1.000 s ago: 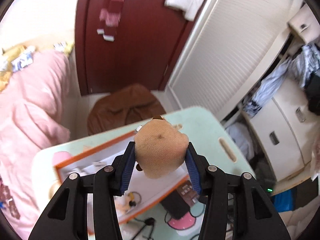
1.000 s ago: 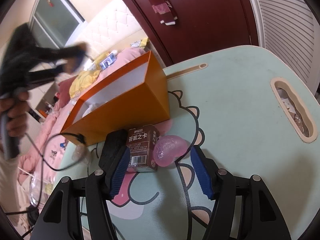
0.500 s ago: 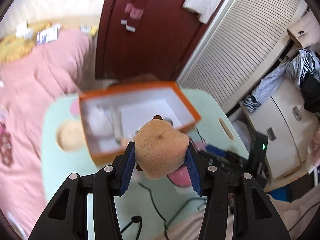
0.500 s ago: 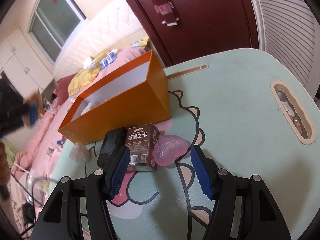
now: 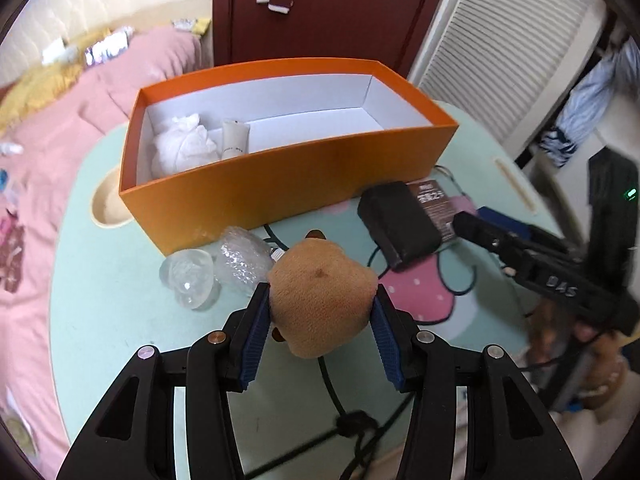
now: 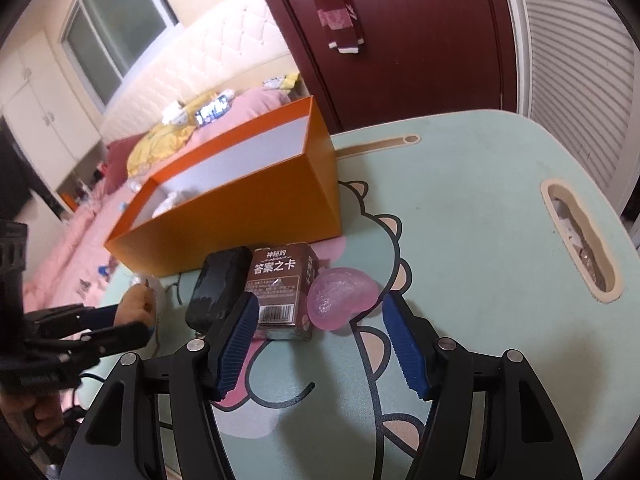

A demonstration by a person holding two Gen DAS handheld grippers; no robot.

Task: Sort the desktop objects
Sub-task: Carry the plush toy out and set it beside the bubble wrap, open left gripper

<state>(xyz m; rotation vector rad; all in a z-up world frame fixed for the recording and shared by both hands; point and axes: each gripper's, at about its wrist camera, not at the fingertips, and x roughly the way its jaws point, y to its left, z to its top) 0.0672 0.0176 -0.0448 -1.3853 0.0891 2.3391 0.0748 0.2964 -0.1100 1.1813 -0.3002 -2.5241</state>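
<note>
Two fingers of the left gripper [image 5: 320,336] are clenched on a tan plush toy [image 5: 320,304], held above the mint surface [image 5: 112,320]. Ahead and up-left lies the long orange cardboard box [image 5: 280,184], open, broadside on. Right gripper [image 6: 324,344] gapes, released, before a pink jelly-like lump [image 6: 344,296]. Toy's underside is hidden.

A tan plush toy [image 5: 320,300] sat at lower centre of the left wrist view. An open orange box [image 5: 280,176] above held white crumpled tissue [image 5: 184,146] and a tube [image 5: 235,140]. A brown card box [image 6: 282,290] and pink jelly lump [image 6: 342,298] lay mid-frame.
</note>
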